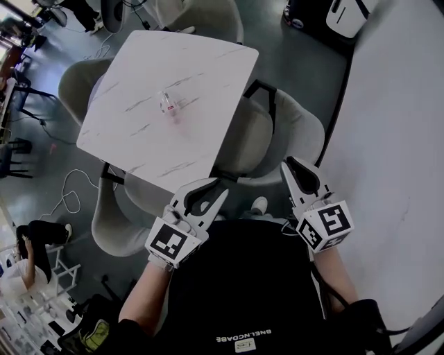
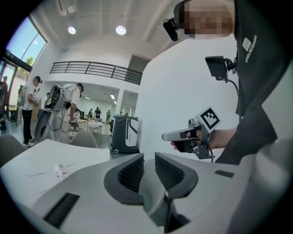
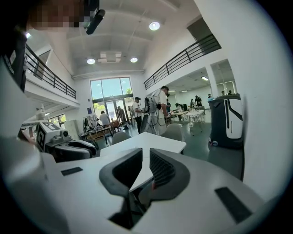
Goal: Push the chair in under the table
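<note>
A white marble-look table point(image 1: 139, 83) stands ahead of me with a small clear packet point(image 1: 168, 104) on its top. A pale grey chair point(image 1: 295, 128) sits at its right side, seat partly under the tabletop. A second grey chair point(image 1: 114, 215) is tucked at the near edge. My left gripper point(image 1: 216, 187) and right gripper point(image 1: 296, 166) are held up near my chest, above the near table edge, apart from both chairs. In the left gripper view point(image 2: 149, 157) and the right gripper view point(image 3: 145, 153) each pair of jaws shows a narrow gap with nothing in it.
More grey chairs stand at the table's left point(image 1: 78, 83) and far side point(image 1: 201, 17). A white curved wall point(image 1: 402, 139) runs close on the right. Cables point(image 1: 69, 194) lie on the floor at left, near a seated person point(image 1: 35, 243). A dark-and-white machine point(image 2: 124, 132) stands beyond.
</note>
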Demonstrator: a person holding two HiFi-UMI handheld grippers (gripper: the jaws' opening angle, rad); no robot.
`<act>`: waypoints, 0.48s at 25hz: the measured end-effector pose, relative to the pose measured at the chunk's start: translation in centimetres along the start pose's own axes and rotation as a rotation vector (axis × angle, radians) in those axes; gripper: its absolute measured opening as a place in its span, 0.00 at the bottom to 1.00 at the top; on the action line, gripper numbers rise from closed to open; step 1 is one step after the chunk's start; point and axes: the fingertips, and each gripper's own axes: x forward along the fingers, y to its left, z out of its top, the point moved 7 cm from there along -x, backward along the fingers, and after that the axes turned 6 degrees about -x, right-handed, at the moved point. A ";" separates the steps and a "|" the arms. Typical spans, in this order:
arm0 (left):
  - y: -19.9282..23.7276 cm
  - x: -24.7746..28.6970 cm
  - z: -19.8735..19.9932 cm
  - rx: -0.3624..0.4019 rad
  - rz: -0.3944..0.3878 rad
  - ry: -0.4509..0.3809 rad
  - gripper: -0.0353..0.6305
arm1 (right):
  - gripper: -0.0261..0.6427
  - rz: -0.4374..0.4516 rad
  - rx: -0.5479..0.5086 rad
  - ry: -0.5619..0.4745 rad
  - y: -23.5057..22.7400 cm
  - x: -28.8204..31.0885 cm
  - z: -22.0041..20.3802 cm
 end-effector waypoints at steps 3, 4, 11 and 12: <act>0.2 -2.1 1.0 -0.028 0.048 -0.042 0.13 | 0.12 0.021 -0.011 -0.035 1.5 -0.5 1.5; 0.2 -2.5 1.3 -0.041 0.055 -0.057 0.11 | 0.12 0.029 -0.016 -0.046 2.0 -0.6 1.9; 0.3 -4.0 2.8 -0.031 0.040 -0.163 0.06 | 0.12 0.047 -0.032 -0.099 3.7 -0.9 3.0; 0.3 -4.0 3.1 -0.028 0.038 -0.165 0.06 | 0.12 0.042 -0.033 -0.107 3.7 -1.1 3.1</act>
